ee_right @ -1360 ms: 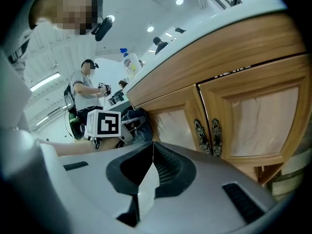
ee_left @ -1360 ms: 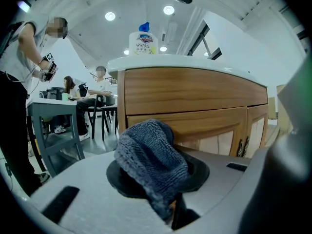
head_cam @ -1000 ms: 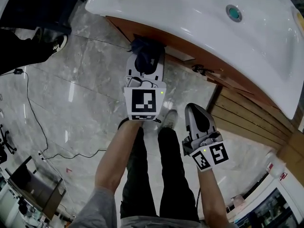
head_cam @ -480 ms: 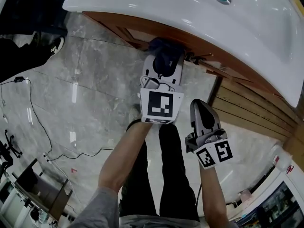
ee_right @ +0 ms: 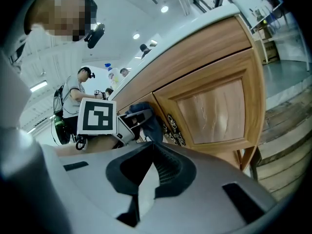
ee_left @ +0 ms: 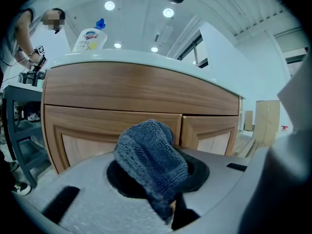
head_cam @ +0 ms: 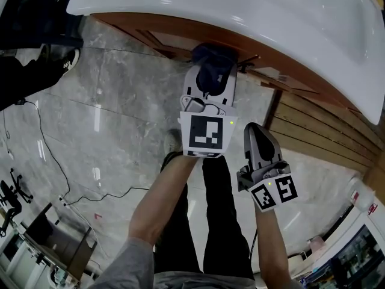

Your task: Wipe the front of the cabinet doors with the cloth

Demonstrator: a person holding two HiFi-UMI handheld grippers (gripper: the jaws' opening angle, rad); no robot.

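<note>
Wiping with the cloth (head_cam: 212,56), clamped as a dark blue wad between the shut jaws of the left gripper (head_cam: 210,74) at upper centre of the head view. Held up to the wooden cabinet doors (ee_left: 87,135) just under the white sink (head_cam: 240,17). Swept rightward along the wood over the last second, now near the handles (head_cam: 248,59) at the seam. Probably mid-stroke, with the right-hand door still to cover. Lower right, keeping the right gripper (head_cam: 254,136) shut on nothing, off the cabinet.

Basin (head_cam: 240,23) hides most cabinet doors (head_cam: 162,41) (bottle (ee_left: 90,38) label unreadable).
</note>
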